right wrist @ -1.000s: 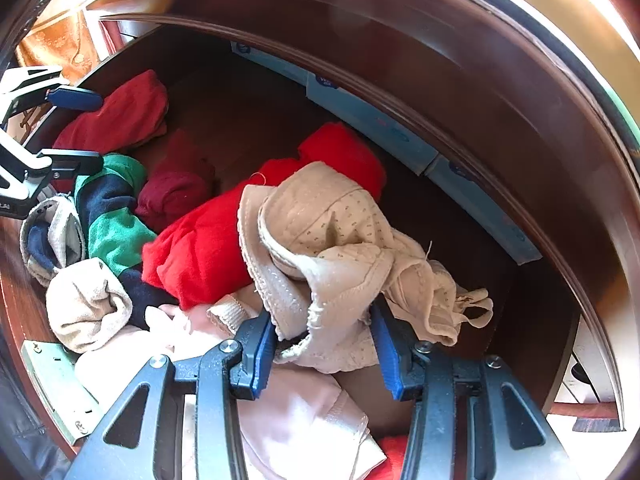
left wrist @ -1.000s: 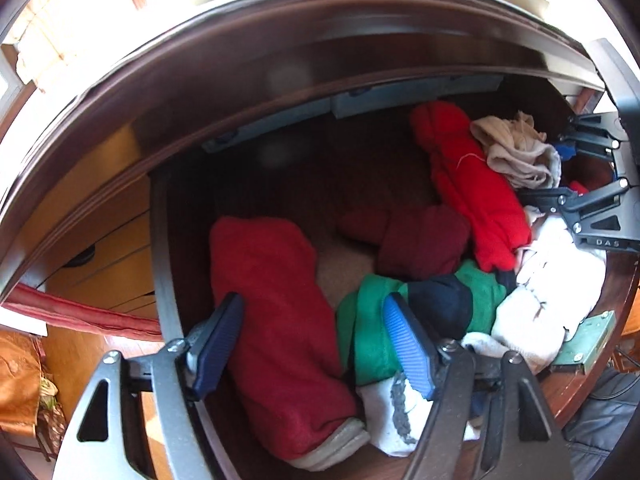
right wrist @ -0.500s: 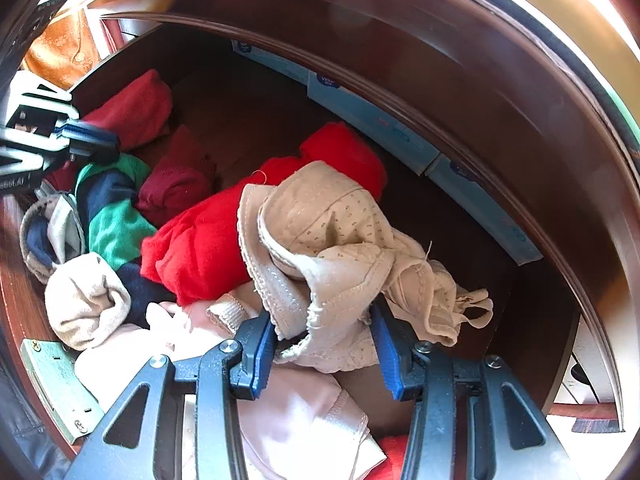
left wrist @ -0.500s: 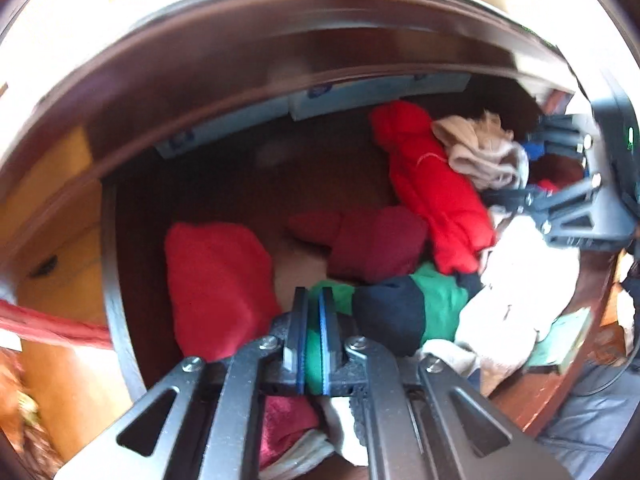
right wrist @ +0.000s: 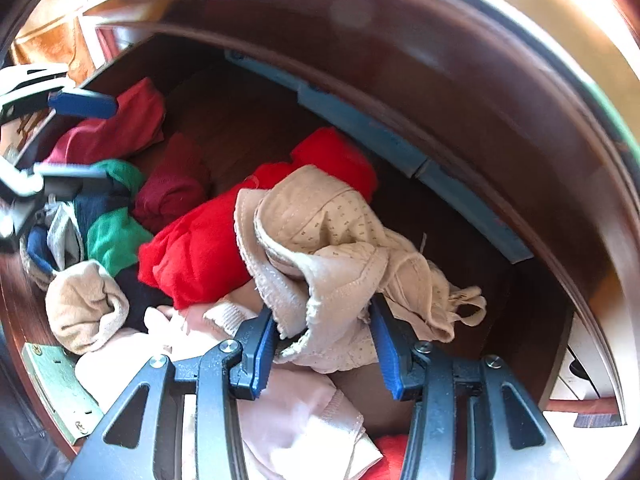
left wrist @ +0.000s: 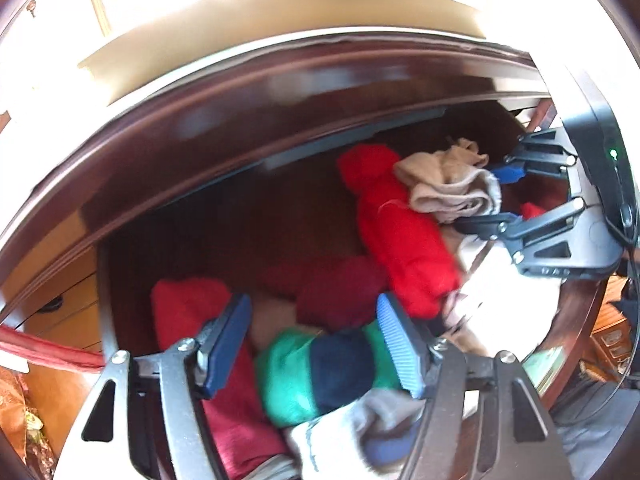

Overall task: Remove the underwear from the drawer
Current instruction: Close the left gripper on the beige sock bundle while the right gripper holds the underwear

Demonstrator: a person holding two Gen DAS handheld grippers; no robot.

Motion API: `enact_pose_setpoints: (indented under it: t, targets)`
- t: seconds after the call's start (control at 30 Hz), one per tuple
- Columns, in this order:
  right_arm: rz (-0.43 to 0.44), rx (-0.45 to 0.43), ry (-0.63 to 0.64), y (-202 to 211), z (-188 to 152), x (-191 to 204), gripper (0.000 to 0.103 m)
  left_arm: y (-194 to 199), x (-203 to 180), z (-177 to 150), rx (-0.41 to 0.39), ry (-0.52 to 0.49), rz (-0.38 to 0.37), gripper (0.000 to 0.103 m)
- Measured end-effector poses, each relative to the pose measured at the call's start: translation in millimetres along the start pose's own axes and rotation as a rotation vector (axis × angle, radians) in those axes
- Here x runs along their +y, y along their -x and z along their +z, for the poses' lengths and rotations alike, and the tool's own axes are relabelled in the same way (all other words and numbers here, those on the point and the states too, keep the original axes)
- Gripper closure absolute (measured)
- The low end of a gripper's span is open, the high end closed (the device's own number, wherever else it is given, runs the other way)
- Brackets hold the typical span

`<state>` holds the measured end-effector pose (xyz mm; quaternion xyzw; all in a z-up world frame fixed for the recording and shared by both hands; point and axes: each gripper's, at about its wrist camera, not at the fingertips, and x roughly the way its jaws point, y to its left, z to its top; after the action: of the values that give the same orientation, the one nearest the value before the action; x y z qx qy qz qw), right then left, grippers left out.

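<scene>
The left hand-held gripper point(left wrist: 314, 350) was clamped shut half a second ago; its jaws have just been opening and now stand wide, empty, above the green-and-navy garment point(left wrist: 320, 372) at lower centre. The right hand-held gripper point(right wrist: 324, 350) grips the beige underwear point(right wrist: 320, 248) at frame centre, inside the drawer point(right wrist: 460, 128), draped over a red garment point(right wrist: 200, 248).

The left tongs point(left wrist: 314, 346) are showing grey metal arms with triangular cut-outs, silver screws and ribbed blue pads point(left wrist: 396, 344). The right tongs point(right wrist: 322, 350) are wearing darker blue-grey arms with smooth blue pads point(right wrist: 260, 354), and from the left camera their black housing is glowing with a small green light.
</scene>
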<state>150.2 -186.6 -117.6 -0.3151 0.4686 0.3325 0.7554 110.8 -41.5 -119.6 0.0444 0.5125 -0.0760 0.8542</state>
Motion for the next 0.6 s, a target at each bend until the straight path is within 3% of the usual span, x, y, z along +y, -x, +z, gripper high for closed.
enact_pose_setpoints:
  t: [0.17,0.23,0.33,0.5,0.6]
  targets:
    - [0.007,-0.011,-0.035,1.3,0.6,-5.4,0.064,-16.2,-22.8,26.0,0.015,-0.021,-0.061,0.036]
    - [0.019,-0.002,-0.047,-1.0,1.8,-7.5,0.065,-18.0,-39.7,35.9,0.027,-0.032,-0.082,0.031]
    - [0.039,0.023,-0.054,-6.6,4.3,-8.4,0.064,-32.6,-52.2,48.5,0.075,-0.079,-0.092,0.028]
    - [0.043,0.028,-0.074,-9.3,8.5,-12.0,0.058,-56.6,-59.2,64.4,0.130,-0.061,-0.143,0.028]
    - [0.007,-0.005,-0.084,-2.9,8.3,-11.0,0.072,-66.0,-63.5,74.1,0.141,-0.053,-0.166,0.028]
